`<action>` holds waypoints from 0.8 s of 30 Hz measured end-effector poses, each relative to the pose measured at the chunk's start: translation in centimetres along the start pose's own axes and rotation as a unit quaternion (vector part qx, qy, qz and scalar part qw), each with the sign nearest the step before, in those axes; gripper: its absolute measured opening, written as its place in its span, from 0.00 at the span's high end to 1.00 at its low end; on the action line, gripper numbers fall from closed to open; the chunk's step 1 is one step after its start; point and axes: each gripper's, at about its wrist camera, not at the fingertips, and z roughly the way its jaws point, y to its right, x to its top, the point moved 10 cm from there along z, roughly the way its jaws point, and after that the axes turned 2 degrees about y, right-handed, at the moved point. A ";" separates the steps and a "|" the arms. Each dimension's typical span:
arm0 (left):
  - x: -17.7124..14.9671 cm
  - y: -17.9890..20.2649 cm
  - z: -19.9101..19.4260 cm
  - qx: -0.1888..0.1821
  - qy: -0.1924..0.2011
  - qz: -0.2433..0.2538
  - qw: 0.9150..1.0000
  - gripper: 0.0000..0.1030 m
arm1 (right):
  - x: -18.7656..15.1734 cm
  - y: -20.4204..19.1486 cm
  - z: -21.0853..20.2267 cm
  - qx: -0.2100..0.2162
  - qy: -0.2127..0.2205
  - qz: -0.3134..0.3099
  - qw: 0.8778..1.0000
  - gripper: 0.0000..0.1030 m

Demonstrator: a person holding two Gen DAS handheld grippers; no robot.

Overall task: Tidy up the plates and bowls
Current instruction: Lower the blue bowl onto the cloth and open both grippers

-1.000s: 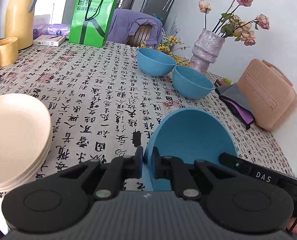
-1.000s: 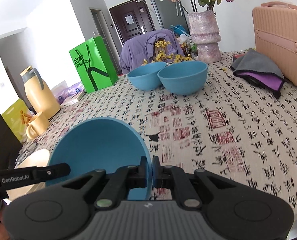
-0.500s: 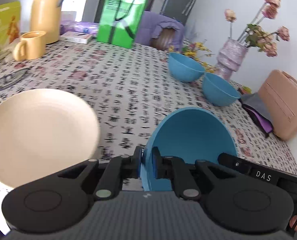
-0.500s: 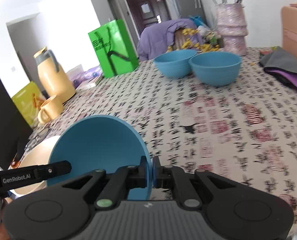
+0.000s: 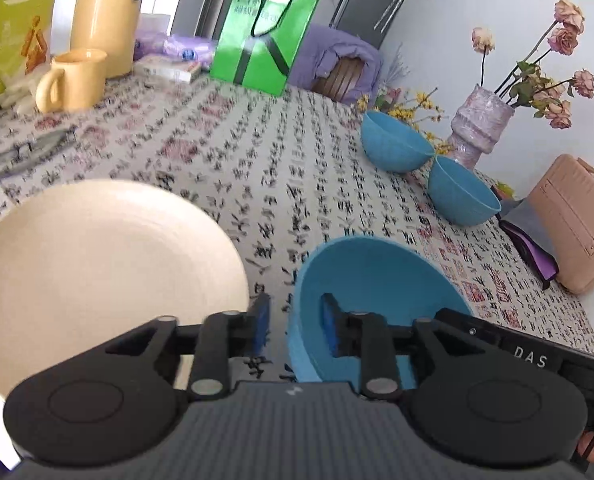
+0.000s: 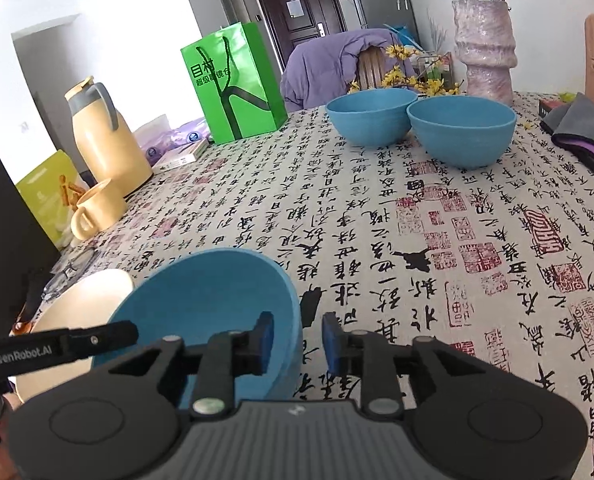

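At the far left of the desk (image 6: 377, 216), which wears a cloth printed with black calligraphy and red seals, stand a yellow-green box (image 6: 51, 196), a yellow mug (image 6: 97, 208) and a tall yellow jug (image 6: 105, 140) with a grey handle. A green paper bag (image 6: 235, 84) stands farther back, with a purple-draped chair (image 6: 337, 68) beyond it.

Near the left edge lies a cream plate (image 5: 97, 264). Just to its right sits the near blue bowl (image 5: 377, 296), tilted.

The left gripper (image 5: 295, 328) straddles the bowl's left rim: one blue-padded finger is outside the wall, the other inside, and the fingers are spreading apart, the outer pad clear of the rim. Whether the inner pad touches the wall cannot be told.

The right gripper (image 6: 295, 342) straddles the bowl's right rim in the same way, its left finger inside the bowl, its right finger outside over the cloth. These fingers are also parting, with a gap visible between the outer pad and the wall.

Far across the desk, toward the right, two more blue bowls (image 6: 371, 120) (image 6: 461, 130) sit upright, touching or nearly so. Behind them stands a pale purple vase (image 6: 485, 48) with dried roses. At the far right lie a folded grey and purple cloth (image 6: 581, 128) and a pink case (image 5: 573, 220).
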 end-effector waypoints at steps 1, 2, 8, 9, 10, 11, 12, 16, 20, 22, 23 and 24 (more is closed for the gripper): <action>0.2 0.0 -0.3 0.004 0.009 0.005 1.000 0.61 | 0.2 0.0 -0.1 -0.001 0.006 0.000 1.000 0.66; 0.4 0.2 -0.6 0.008 0.020 0.014 1.000 0.61 | 0.3 0.1 -0.3 -0.002 0.013 0.001 1.000 0.62; 0.8 2.3 -4.5 0.009 0.143 0.105 0.984 0.13 | 0.9 0.5 -3.0 -0.018 0.082 -0.028 0.996 0.24; 0.4 2.5 -5.3 0.010 0.165 0.117 0.979 0.06 | 0.9 0.4 -3.8 -0.019 0.100 -0.038 0.994 0.15; 0.1 2.7 -6.1 0.011 0.182 0.126 0.975 0.04 | 0.8 0.4 -4.8 -0.019 0.123 -0.051 0.991 0.10; -0.4 2.9 -6.8 0.012 0.194 0.134 0.972 0.02 | 0.7 0.4 -5.7 -0.019 0.145 -0.064 0.987 0.09; -1.0 2.9 -7.4 0.016 0.203 0.139 0.969 0.00 | 0.4 0.4 -6.8 -0.021 0.166 -0.081 0.983 0.08; -4.0 2.7 -9.5 0.029 0.209 0.135 0.968 0.00 | -1.9 1.5 -10.4 -0.042 0.212 -0.128 0.968 0.00; -6.3 2.3 -11.3 0.038 0.208 0.117 0.970 0.00 | -5.2 3.5 -13.6 -0.058 0.225 -0.125 0.965 0.00; -6.9 2.7 -11.9 0.036 0.215 0.121 0.968 0.00 | -6.8 4.5 -14.9 -0.060 0.225 -0.113 0.966 0.00; -7.2 2.9 -12.2 0.036 0.216 0.124 0.968 0.00 | -7.5 5.1 -15.4 -0.063 0.224 -0.104 0.967 0.00; -7.6 3.1 -12.3 0.035 0.217 0.125 0.967 0.00 | -8.3 5.5 -15.8 -0.065 0.223 -0.098 0.968 0.00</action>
